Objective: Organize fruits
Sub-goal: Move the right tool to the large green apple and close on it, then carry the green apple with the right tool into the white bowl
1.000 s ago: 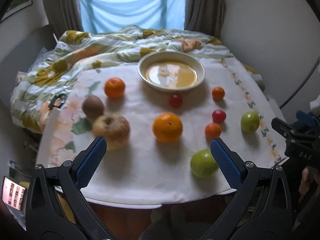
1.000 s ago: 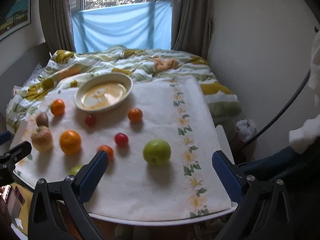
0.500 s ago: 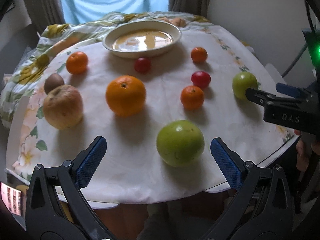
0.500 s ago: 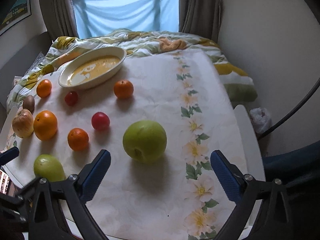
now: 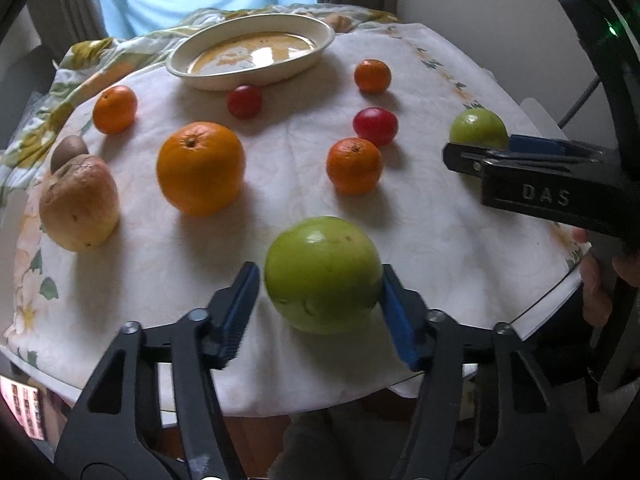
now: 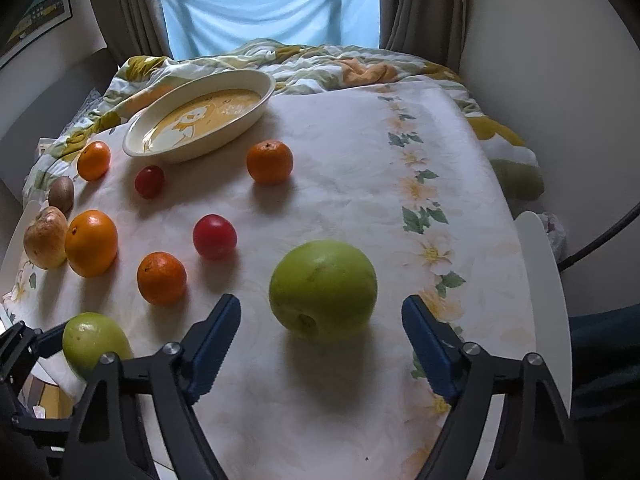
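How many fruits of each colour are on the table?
Green: 2, one near the left gripper, one near the right gripper
Orange: 4, one big, three small
Red: 2
Brown: 1
Yellowish-brown: 1
Total: 10
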Demonstrator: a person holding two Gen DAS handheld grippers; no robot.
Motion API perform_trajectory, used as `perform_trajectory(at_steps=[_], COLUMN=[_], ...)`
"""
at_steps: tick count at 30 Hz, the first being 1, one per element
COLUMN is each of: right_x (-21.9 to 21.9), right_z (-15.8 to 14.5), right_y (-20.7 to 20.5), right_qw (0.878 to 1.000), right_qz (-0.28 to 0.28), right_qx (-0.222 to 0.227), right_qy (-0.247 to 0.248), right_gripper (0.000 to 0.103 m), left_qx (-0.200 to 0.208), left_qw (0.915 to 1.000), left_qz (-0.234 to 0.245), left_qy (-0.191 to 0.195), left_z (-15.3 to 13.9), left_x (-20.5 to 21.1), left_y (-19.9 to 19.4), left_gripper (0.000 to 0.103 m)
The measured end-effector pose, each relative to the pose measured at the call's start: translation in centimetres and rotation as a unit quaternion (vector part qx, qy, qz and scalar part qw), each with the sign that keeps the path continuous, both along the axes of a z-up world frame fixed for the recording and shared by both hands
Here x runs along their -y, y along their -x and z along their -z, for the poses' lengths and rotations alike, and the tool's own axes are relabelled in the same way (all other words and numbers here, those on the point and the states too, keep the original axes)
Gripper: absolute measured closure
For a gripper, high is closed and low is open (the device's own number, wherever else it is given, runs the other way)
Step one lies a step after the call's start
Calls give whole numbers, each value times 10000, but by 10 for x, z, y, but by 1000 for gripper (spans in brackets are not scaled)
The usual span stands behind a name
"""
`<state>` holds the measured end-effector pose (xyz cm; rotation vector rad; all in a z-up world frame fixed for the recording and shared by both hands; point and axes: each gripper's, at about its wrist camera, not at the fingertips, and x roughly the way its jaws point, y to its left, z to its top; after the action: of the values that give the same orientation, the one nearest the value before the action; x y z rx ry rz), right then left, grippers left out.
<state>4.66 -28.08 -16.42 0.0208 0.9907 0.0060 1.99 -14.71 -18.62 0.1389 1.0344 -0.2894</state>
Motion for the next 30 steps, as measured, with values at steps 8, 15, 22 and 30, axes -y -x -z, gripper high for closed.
perform_trajectory(at_steps=[8, 15, 22, 30], right_x=[0, -2, -1, -5], right_z=[3, 6, 4, -5], right_y=[-9, -13, -10, -8], right_qw=[9999, 9997, 9996, 9992], right_qz=[-36, -91, -198, -348], right_qx=[-84, -212, -205, -182], right_qy=[-81, 29, -19, -77], right_gripper=[34, 53, 53, 53], left_qx=[15, -2, -34, 103], left_qw=[10000, 10000, 9999, 9997], left_qz=[-23, -50, -144, -235], left_qy=[-48, -26, -20, 23], left_z=[0, 1, -1, -17], left_x=[2, 2, 1, -5], left_y=[0, 0, -1, -7], left_gripper=[42, 42, 42, 42])
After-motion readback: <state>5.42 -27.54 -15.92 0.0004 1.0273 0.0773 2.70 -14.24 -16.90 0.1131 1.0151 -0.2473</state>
